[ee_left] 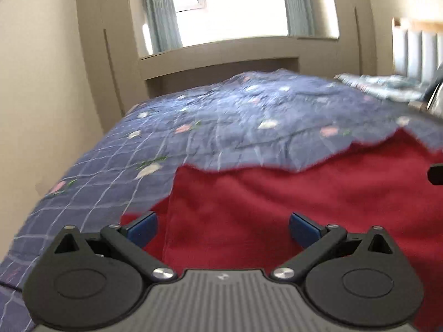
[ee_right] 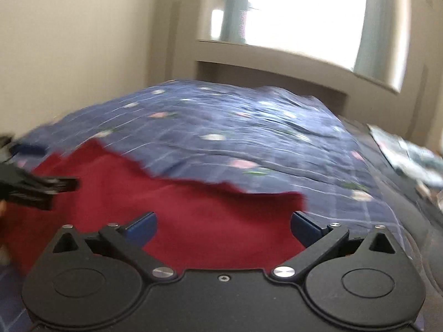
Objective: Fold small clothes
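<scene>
A red garment (ee_left: 277,204) lies spread on a blue checked bedspread with flowers (ee_left: 221,116). It also shows in the right wrist view (ee_right: 193,210). My left gripper (ee_left: 223,228) is open, its blue-padded fingers held wide just over the garment's near left part. My right gripper (ee_right: 223,228) is open too, over the garment's near right part, close to its right edge. The left gripper shows at the left edge of the right wrist view (ee_right: 33,188). A dark bit of the right gripper (ee_left: 436,174) shows at the right edge of the left wrist view.
A beige wall (ee_left: 41,96) runs along the bed's left side. A window with pale curtains (ee_left: 229,5) and a sill ledge stand beyond the bed. Patterned bedding (ee_left: 382,85) lies at the far right by a headboard.
</scene>
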